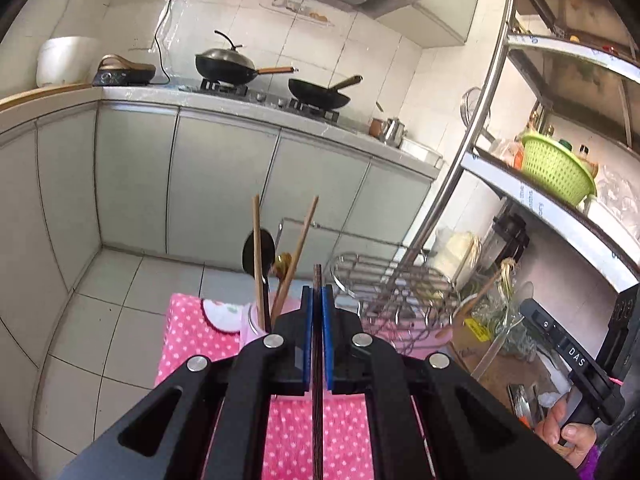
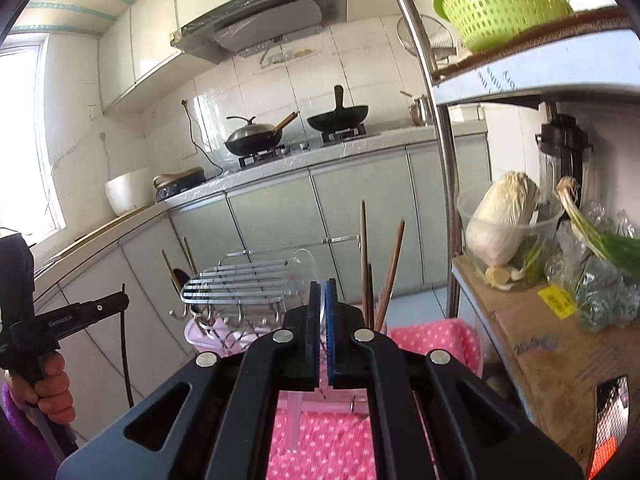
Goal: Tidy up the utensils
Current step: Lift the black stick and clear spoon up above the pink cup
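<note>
One dark chopstick (image 1: 317,400) is clamped between the fingers of the left gripper (image 1: 317,300), running lengthwise through the pads with its tip poking out just past them. It looks light, stiff and smooth, so it may pivot or slide. A hold nearer its middle seems steadier.

The right gripper (image 2: 323,292) has its fingers clenched on what looks like a clear plastic utensil (image 2: 295,416). This is probably thin, slippery and easy to crack.

Both grippers tilt slightly below level above the pink-dotted worktop (image 1: 188,340). Ahead of the left fingertips, a little to their left, stands the pink cup (image 1: 250,320) already holding chopsticks and a black spoon (image 1: 258,250). The metal rack (image 1: 384,276) lies ahead to their right.
</note>
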`<state>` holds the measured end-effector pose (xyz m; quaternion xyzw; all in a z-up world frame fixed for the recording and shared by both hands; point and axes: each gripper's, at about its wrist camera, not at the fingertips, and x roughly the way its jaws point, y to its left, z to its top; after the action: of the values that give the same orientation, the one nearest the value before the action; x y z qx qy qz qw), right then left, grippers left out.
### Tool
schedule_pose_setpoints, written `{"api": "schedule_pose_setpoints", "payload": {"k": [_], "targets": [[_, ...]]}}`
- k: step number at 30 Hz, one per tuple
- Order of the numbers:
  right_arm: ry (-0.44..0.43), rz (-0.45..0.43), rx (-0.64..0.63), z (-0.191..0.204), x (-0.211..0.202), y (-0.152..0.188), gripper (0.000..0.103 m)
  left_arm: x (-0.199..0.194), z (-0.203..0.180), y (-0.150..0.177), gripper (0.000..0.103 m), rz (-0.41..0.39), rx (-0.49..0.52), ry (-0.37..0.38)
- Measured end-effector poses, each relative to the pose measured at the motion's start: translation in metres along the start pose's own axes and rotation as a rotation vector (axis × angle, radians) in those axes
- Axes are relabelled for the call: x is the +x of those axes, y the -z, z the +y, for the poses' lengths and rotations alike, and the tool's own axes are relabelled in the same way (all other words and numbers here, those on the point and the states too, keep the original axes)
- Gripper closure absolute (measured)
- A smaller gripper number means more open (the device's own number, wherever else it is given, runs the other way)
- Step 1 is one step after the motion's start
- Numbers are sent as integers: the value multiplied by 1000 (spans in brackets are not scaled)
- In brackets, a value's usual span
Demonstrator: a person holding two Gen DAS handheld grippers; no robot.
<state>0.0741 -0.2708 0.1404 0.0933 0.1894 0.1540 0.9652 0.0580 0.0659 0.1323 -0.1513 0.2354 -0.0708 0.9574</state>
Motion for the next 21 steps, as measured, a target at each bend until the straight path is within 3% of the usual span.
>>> {"api": "schedule_pose_setpoints", "payload": {"k": [4, 10, 17, 21], "targets": [[15, -69, -7, -4, 4, -24, 100, -4, 2, -30, 99, -107, -8, -50], [44, -142, 14, -17, 8, -48, 100, 5, 5, -55, 99, -197, -39, -73], [97, -185, -11, -23, 20, -56, 100, 18, 0, -55, 99, -360, -12, -143], [121, -193, -47, -20, 31, -55, 100, 34, 8, -52, 99, -381, -32, -160]]}}
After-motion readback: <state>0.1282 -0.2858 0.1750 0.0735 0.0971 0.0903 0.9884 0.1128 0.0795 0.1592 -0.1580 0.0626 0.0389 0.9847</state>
